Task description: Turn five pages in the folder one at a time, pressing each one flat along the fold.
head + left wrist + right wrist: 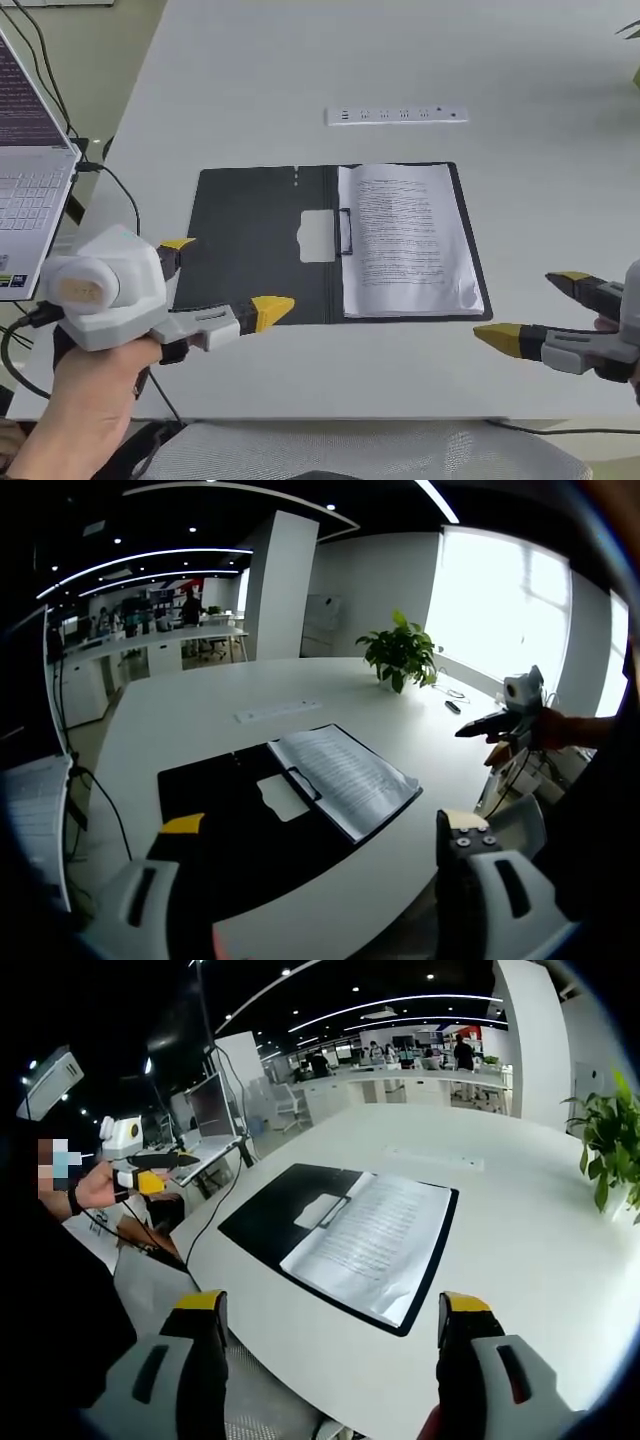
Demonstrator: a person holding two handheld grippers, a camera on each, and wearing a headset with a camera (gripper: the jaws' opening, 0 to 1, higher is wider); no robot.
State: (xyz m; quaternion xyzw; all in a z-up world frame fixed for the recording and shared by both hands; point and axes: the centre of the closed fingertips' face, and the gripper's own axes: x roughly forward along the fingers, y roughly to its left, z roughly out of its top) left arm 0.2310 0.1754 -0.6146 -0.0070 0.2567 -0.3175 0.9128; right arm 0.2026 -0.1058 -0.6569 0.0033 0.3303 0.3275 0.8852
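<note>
The black folder (255, 245) lies open on the white table, with a white label pocket (318, 236) on its inner left cover. A stack of printed pages (405, 238) lies flat on its right half. My left gripper (225, 277) hovers open over the folder's near left corner, holding nothing. My right gripper (535, 306) stands open just off the folder's near right corner, apart from the pages. From the left gripper (320, 825) the folder (290, 790) lies ahead. From the right gripper (332, 1302) the pages (370, 1235) lie ahead between the spread jaws.
A white power strip (396, 115) lies beyond the folder. An open laptop (25, 190) with cables (120, 190) sits at the table's left edge. A potted plant (400, 655) stands at the far end. A chair back (370, 450) is below the near edge.
</note>
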